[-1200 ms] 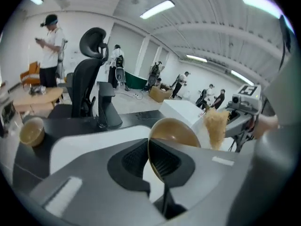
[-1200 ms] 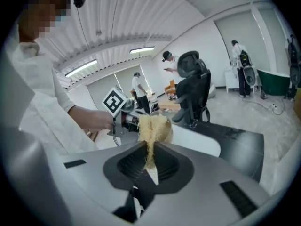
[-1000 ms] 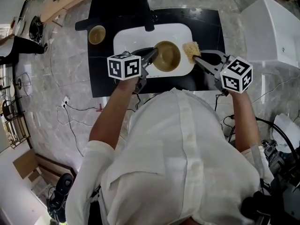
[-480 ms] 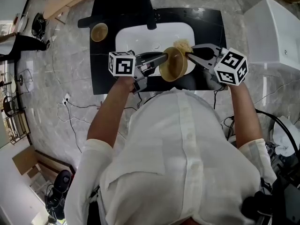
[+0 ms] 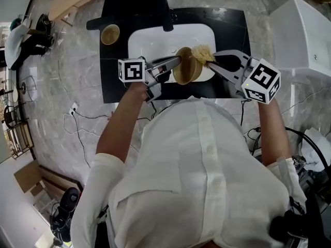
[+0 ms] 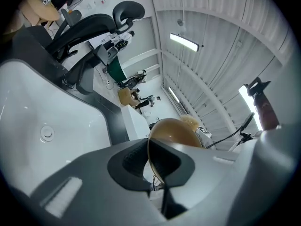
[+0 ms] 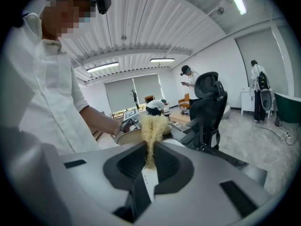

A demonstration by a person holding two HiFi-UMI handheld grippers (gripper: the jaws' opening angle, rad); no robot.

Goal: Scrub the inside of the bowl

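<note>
The person [image 5: 201, 180] in a white shirt holds both tools out over the black bench [image 5: 114, 89]. The left tongs [image 5: 175, 62] are clamped on the rim of the brown bowl [image 5: 187, 66], which is tipped on its side above the white sink [image 5: 152, 43]. The right tongs [image 5: 212, 60] are closed, pinching a straw-coloured fibrous scrubber [image 5: 201, 51] that sits at the bowl's far rim. Beyond the sink stands a black tap [image 5: 166, 20]. A second bowl [image 5: 110, 34] rests on the bench at far left.
</note>
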